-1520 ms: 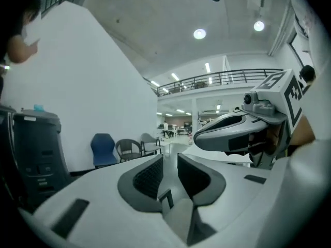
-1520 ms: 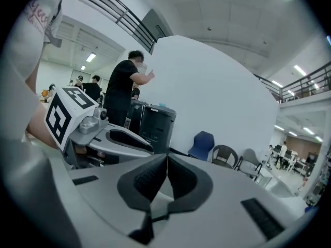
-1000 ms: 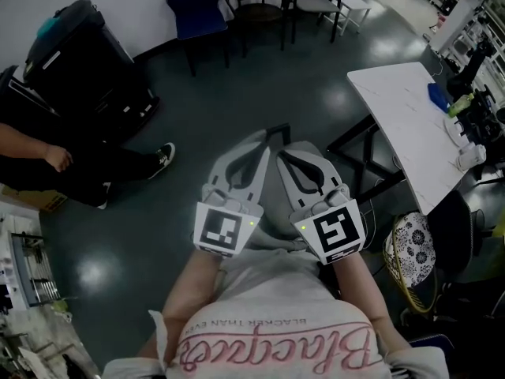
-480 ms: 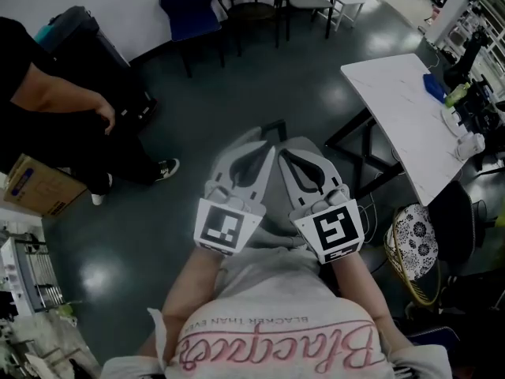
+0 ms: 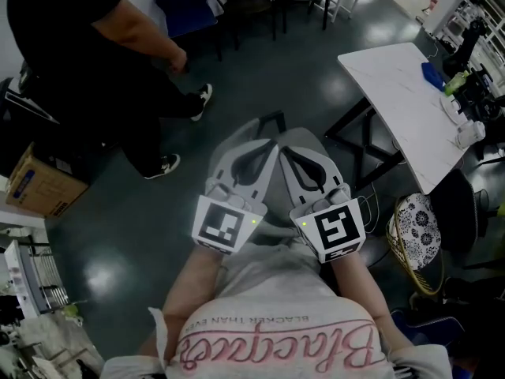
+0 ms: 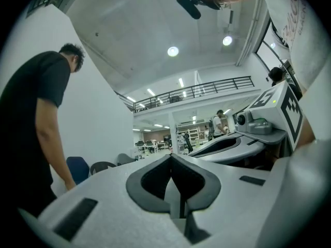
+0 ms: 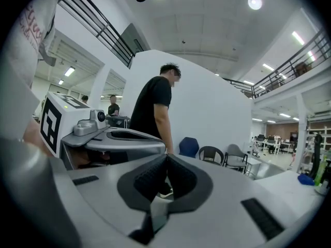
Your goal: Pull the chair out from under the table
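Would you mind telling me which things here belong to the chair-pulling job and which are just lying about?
Job: white table, dark chair beside it, left gripper, right gripper.
Lying about: blue chair, cardboard box, person in black.

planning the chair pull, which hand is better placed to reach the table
Right, probably. In the head view the white table stands off to the right, on the side of the right tongs; the left tongs are farther. Both are shut and empty.
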Motion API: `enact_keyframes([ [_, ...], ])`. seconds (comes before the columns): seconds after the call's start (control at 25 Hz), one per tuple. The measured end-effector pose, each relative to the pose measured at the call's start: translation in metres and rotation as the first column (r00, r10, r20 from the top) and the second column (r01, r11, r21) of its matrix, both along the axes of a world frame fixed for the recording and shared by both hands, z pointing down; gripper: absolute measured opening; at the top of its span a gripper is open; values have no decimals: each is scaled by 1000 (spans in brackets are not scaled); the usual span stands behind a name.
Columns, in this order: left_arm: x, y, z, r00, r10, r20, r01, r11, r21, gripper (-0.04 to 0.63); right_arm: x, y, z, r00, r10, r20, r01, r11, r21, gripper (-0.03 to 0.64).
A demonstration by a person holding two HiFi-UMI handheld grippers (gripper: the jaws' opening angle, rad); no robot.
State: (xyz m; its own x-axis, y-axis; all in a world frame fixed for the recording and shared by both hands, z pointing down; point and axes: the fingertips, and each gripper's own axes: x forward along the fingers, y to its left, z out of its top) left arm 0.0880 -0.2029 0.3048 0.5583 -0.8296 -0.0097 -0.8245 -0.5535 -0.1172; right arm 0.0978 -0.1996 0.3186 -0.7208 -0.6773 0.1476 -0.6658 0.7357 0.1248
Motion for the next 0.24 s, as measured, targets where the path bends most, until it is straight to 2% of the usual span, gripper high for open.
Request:
enact_keyframes([
  [0.24, 10, 5, 3, 1000, 24, 8, -24, 1000, -10, 5, 11, 4, 1, 1000, 25, 8, -24, 1000, -11, 5],
])
